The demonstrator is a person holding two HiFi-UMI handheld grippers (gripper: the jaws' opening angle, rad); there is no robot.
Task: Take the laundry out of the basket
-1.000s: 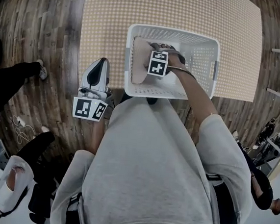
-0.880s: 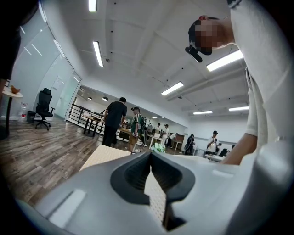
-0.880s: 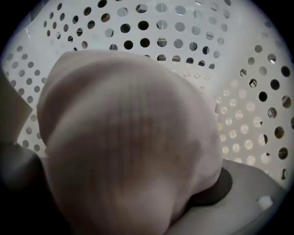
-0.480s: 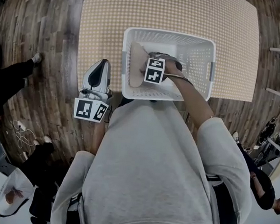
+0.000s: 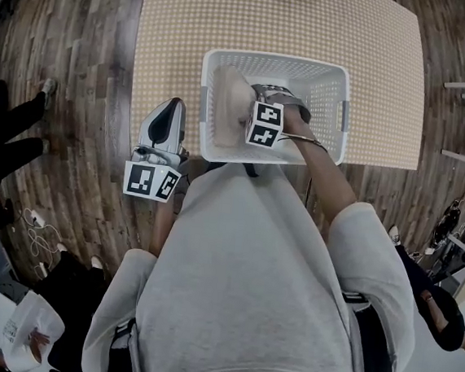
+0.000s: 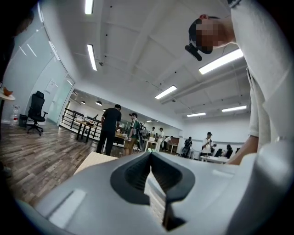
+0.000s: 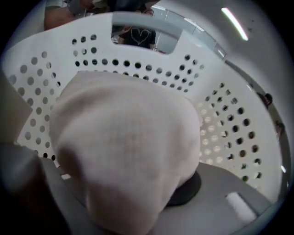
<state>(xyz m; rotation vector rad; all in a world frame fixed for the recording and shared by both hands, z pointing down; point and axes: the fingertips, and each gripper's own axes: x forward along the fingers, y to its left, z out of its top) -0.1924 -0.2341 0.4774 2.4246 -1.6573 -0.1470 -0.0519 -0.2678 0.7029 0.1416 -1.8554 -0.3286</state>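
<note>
I'm looking at a white perforated plastic laundry basket (image 5: 328,84) sitting on a beige dotted tabletop (image 5: 232,17), close to the near edge, w/ dark wood-plank floor (image 5: 87,85) around it. The right gripper (image 5: 255,103) is reaching steeply down into the basket, and its jaws have just been closing; they're now narrow and pinching a cream-coloured soft cloth (image 5: 228,107). In the right gripper view that cloth (image 7: 124,151) is bunching up over the jaws and filling most of the frame, w/ only the gripper's grey body showing at lower right. Behind it I'm seeing the basket's holed wall (image 7: 220,119) and a handle slot (image 7: 138,34) at the top. In the head view the cloth is sitting inside the basket on its left half, heaped against the left wall and rising to about rim level. The left gripper (image 5: 171,106) is hanging level just outside the basket's left wall, over the table edge, not touching the basket as far as I can tell. In the left gripper view its jaws (image 6: 149,156) are meeting at the tips w/ nothing between them. Beyond them several standing people (image 6: 109,128) are grouped around desks in a bright office.
</note>
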